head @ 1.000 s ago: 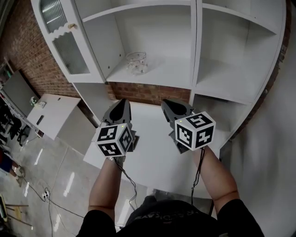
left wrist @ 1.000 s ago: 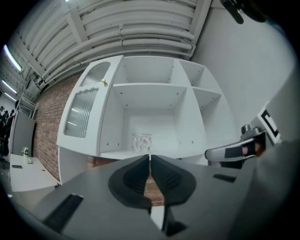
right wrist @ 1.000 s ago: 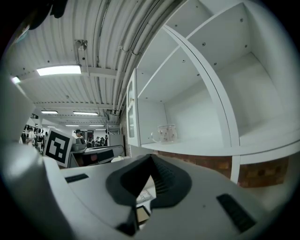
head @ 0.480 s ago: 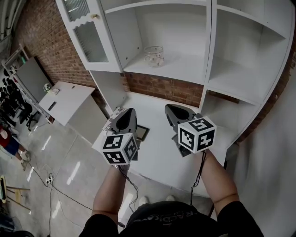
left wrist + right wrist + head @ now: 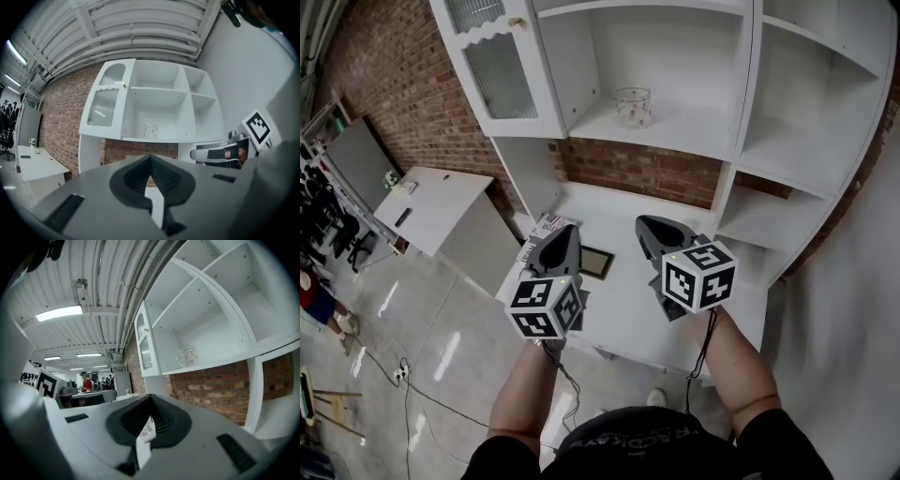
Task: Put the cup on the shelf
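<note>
A clear glass cup (image 5: pixel 634 105) stands upright on the white shelf (image 5: pixel 675 136) of the wall unit, alone in the middle compartment. It also shows small in the left gripper view, cup (image 5: pixel 150 131), and in the right gripper view, cup (image 5: pixel 187 356). Both grippers hover over the white desk top, well below and in front of the cup. My left gripper (image 5: pixel 565 231) is shut with nothing between its jaws. My right gripper (image 5: pixel 645 225) is shut too and holds nothing. The jaws meet at left gripper (image 5: pixel 150 161) and at right gripper (image 5: pixel 151 401).
A printed booklet (image 5: pixel 546 230) and a dark framed card (image 5: pixel 598 262) lie on the desk top (image 5: pixel 628 300) under the left gripper. A glass-paned cabinet door (image 5: pixel 497 66) stands open at the left. A low white table (image 5: pixel 431 202) sits by the brick wall. People stand far off (image 5: pixel 86 380).
The view has drawn back from the shelf unit: the cup sits higher and farther off, and more floor shows. Both grippers have come down and back with it, still side by side.
</note>
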A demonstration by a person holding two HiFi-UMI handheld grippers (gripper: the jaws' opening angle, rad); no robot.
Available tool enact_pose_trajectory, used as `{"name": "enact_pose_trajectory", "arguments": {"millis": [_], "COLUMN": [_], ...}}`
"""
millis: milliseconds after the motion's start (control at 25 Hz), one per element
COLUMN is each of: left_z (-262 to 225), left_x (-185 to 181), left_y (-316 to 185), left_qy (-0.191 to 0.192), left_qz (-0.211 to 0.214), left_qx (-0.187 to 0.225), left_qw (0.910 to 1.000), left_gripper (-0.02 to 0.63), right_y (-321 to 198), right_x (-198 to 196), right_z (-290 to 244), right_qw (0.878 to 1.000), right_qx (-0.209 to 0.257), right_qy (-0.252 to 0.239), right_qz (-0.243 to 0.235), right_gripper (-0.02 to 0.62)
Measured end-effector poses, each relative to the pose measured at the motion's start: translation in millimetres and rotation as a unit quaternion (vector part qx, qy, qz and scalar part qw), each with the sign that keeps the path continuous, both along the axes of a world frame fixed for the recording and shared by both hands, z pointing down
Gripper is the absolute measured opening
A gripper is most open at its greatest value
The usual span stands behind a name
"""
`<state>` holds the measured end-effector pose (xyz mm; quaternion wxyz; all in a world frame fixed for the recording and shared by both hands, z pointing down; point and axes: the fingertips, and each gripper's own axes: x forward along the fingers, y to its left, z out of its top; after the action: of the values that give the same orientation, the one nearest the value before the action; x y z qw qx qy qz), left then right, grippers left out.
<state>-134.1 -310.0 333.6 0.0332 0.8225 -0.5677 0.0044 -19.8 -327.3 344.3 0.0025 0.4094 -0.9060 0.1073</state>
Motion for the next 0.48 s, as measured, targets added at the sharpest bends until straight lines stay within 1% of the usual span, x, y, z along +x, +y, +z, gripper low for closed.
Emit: {"name": "enact_pose_trajectory", "arguments": {"millis": [320,480], "left_z": [-2.9,-4.0], "left_x": [-8.7,-3.6], "left_y": [18.3,30.9], "left_qy": [0.013,0.024], "left_qz": [0.064,0.097], "left_qx": [0.004,0.007], "left_qw": [0.9979,0.995], "left_gripper": [0.005,0.005], "right_y": [29.4,48.4], "right_x": [-12.8,-7.9], "right_z": [3.3,2.0], "right_qw": [0.998,0.996], "right_qx": [-0.005,-0.004], "right_qy": [0.002,0.004], "right_qz": [0.059,0.091], "right_gripper": [0.0,0.0]}}
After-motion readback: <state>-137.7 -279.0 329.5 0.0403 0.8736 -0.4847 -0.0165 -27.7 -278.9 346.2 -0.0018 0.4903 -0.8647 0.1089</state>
